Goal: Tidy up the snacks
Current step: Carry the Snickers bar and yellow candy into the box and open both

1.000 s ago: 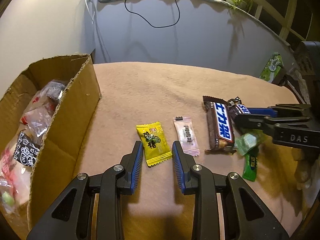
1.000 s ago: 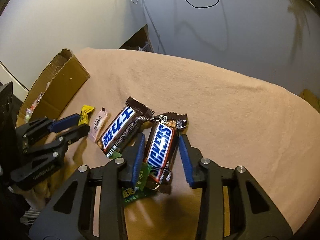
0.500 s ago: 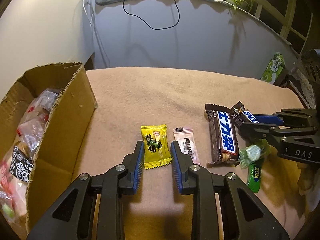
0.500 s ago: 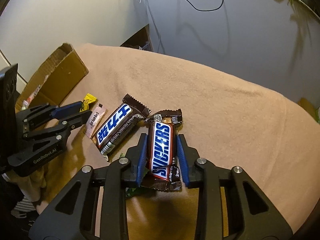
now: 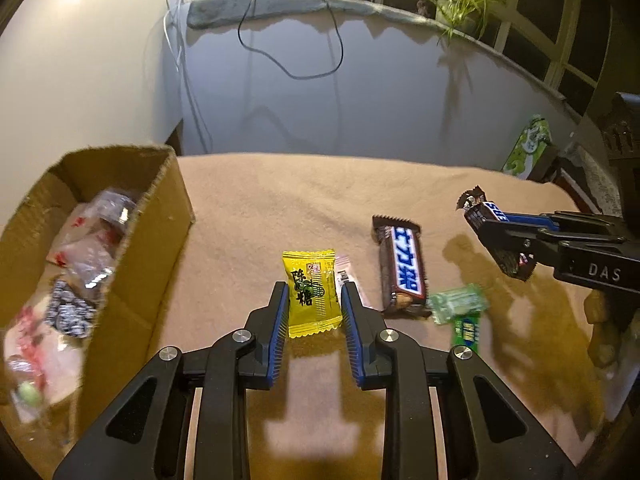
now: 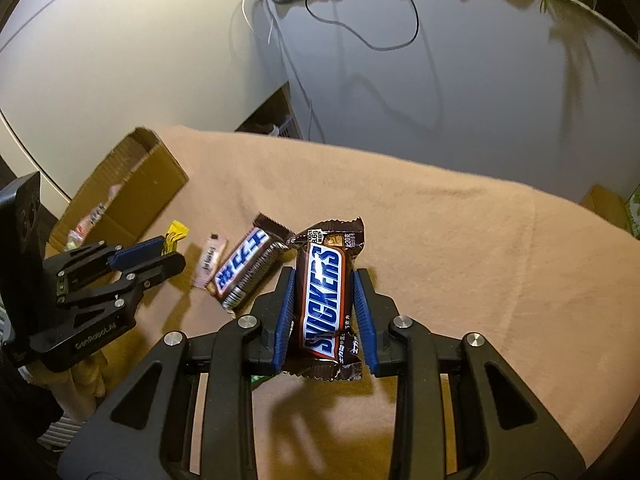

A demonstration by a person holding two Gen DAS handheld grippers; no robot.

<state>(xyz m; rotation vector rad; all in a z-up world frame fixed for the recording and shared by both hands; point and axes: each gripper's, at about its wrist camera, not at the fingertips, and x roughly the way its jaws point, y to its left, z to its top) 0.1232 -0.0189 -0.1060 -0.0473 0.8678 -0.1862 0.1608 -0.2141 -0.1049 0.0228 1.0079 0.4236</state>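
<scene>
My left gripper (image 5: 314,300) is shut on a yellow candy packet (image 5: 310,294) and holds it over the tan cloth, right of the cardboard box (image 5: 120,240). My right gripper (image 6: 324,280) is shut on a brown Snickers bar (image 6: 324,300) and holds it lifted above the cloth; it also shows in the left wrist view (image 5: 484,220). A second brown bar (image 5: 402,268) with a blue label lies on the cloth. A pink sachet (image 6: 210,260) lies beside it. Two green sweets (image 5: 460,304) lie to its right.
The box holds several wrapped snacks (image 5: 76,264) and stands at the left edge of the cloth-covered table (image 5: 280,200). A grey wall with a black cable (image 5: 292,40) is behind. A green packet (image 5: 528,144) stands at the far right.
My right gripper has closed on the Snickers bar and lifted it off the cloth. My left gripper has closed on the yellow packet and raised it, and the view has drawn back from the box.
</scene>
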